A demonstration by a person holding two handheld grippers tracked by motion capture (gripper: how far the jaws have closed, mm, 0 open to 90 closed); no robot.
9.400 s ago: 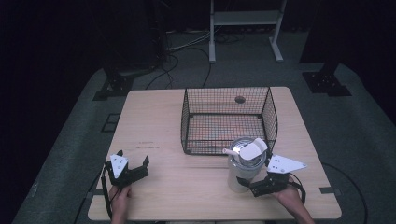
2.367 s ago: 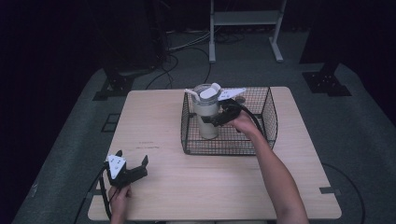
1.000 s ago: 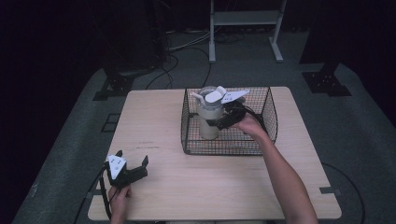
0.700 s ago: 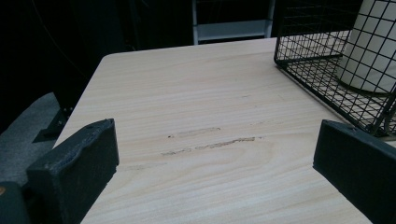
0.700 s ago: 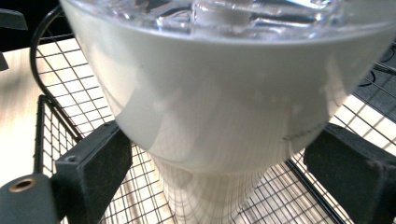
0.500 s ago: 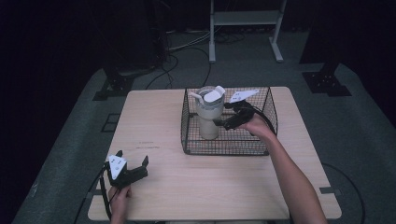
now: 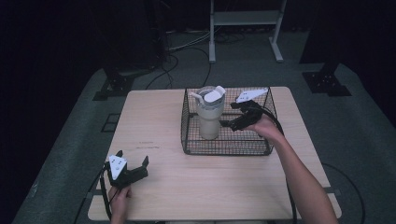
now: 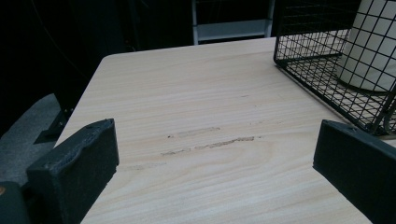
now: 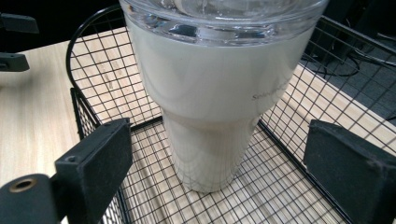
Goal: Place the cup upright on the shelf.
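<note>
Wire basket [image 7: 224, 148] standing on a pale wooden table [image 7: 159, 121] as the landmark. Inside the basket, toward its left end, an upright cream tumbler [image 7: 208, 119] with a clear lid, resting on the mesh floor. Reaching over the basket's right half, a forearm stretched from the near right, hand holding the right gripper [image 7: 232, 116] level with the tumbler, jaws spread wide on either side of it and apart from its wall. Well to the near left of the basket, the left gripper [image 7: 132, 161] resting low on the table in a hand, jaws also spread, nothing between them. Tumbler's top cropped in the right gripper view; printed lettering on its side too small to read.
</note>
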